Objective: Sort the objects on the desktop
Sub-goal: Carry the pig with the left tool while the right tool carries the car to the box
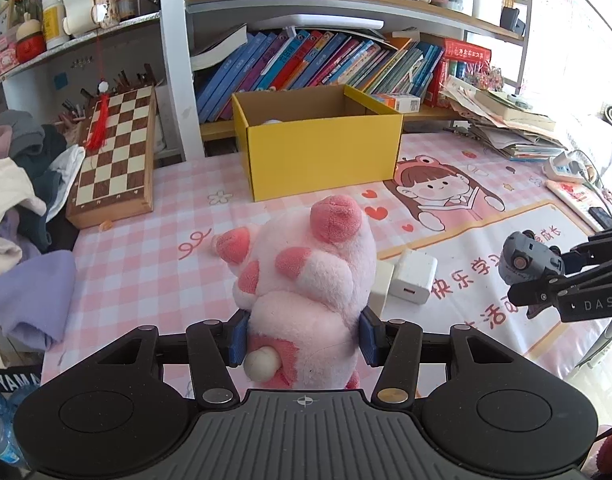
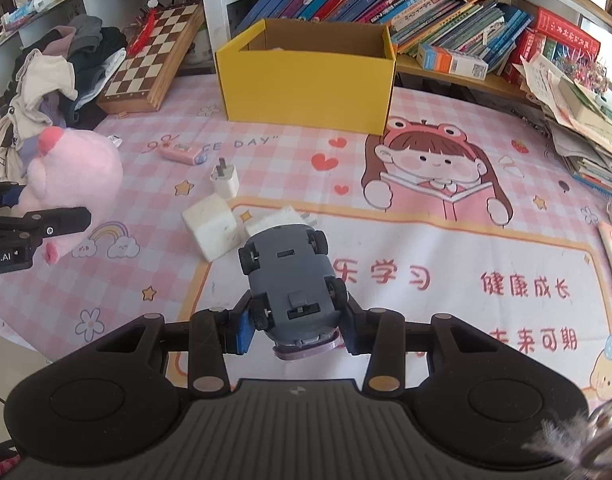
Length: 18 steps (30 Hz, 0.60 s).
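My left gripper [image 1: 303,338] is shut on a pink plush toy [image 1: 306,280] and holds it above the desk mat; the toy also shows at the left of the right wrist view [image 2: 77,176]. My right gripper [image 2: 295,332] is shut on a grey toy car [image 2: 291,280], its underside up; the car also shows at the right of the left wrist view [image 1: 526,258]. An open yellow cardboard box [image 1: 322,152] stands at the back of the mat, also in the right wrist view [image 2: 306,80]. White chargers [image 2: 213,226] and a pink eraser [image 2: 181,155] lie on the mat.
A chessboard [image 1: 113,152] leans at the back left beside a pile of clothes [image 1: 21,184]. Books fill the shelf [image 1: 314,64] behind the box. A stack of papers and books [image 1: 506,120] sits at the right. A white plug adapter [image 2: 224,178] lies near the chargers.
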Available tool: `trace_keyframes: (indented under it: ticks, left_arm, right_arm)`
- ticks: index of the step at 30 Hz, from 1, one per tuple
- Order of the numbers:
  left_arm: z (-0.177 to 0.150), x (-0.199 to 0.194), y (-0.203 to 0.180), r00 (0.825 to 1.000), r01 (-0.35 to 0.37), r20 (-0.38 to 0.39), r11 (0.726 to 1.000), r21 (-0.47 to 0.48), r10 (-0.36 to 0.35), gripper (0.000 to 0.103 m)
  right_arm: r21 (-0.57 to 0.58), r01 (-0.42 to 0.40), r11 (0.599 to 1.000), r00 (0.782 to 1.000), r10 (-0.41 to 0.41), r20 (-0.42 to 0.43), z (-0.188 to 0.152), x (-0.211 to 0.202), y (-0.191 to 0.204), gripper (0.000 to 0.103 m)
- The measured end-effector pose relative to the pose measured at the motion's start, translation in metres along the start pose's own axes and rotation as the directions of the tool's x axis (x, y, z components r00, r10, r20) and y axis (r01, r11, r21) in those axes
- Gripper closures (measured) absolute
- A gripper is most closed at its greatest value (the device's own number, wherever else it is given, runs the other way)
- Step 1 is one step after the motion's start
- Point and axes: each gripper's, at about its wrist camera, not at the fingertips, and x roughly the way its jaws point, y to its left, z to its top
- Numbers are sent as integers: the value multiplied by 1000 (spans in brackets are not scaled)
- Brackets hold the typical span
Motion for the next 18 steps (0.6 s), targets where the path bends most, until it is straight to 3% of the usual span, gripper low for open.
trace_keyframes:
  ticks: [8, 18]
  left_arm:
    - [25, 7, -1, 1000, 4, 6, 1000, 7, -4, 52]
    - [75, 28, 4, 999, -47, 27, 999, 8, 47, 52]
  right_arm:
    - [-35, -19, 999, 999, 20, 29, 34, 3, -17, 64]
    - [-105, -57, 993, 996, 64, 64, 97, 18, -47, 64]
